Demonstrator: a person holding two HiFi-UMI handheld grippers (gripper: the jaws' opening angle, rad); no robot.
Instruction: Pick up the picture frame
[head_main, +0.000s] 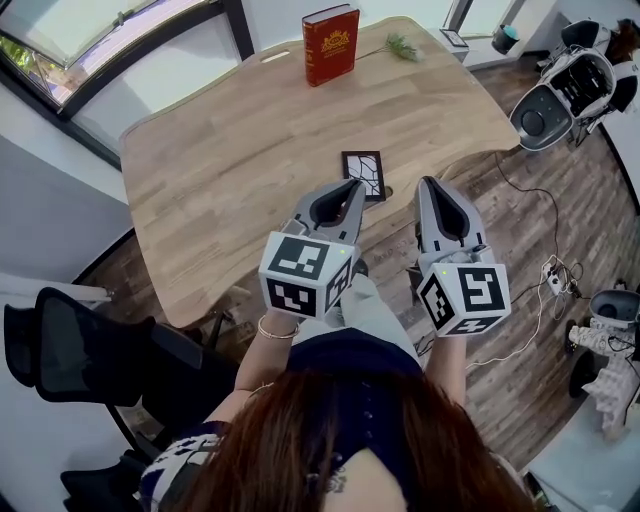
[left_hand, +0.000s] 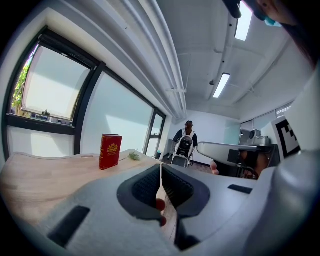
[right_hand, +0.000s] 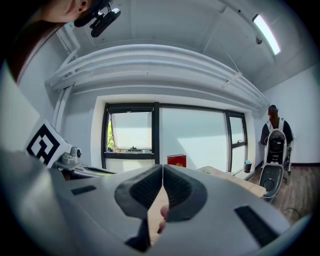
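Observation:
The picture frame (head_main: 365, 168), small, dark and patterned, lies flat near the front edge of the wooden table (head_main: 240, 160). My left gripper (head_main: 357, 187) is shut with nothing in it, and its tips reach the frame's near left corner in the head view. My right gripper (head_main: 428, 183) hangs just right of the frame, off the table's edge, shut and empty too. In the left gripper view the left gripper (left_hand: 161, 168) has its jaws pressed together, and the frame is hidden. The right gripper (right_hand: 163, 170) looks the same in its own view.
A red book (head_main: 331, 44) stands upright at the table's far side, with a green sprig (head_main: 403, 46) to its right. A black office chair (head_main: 85, 350) stands at the left. Grey machines (head_main: 560, 90) and a floor cable (head_main: 545, 285) lie to the right.

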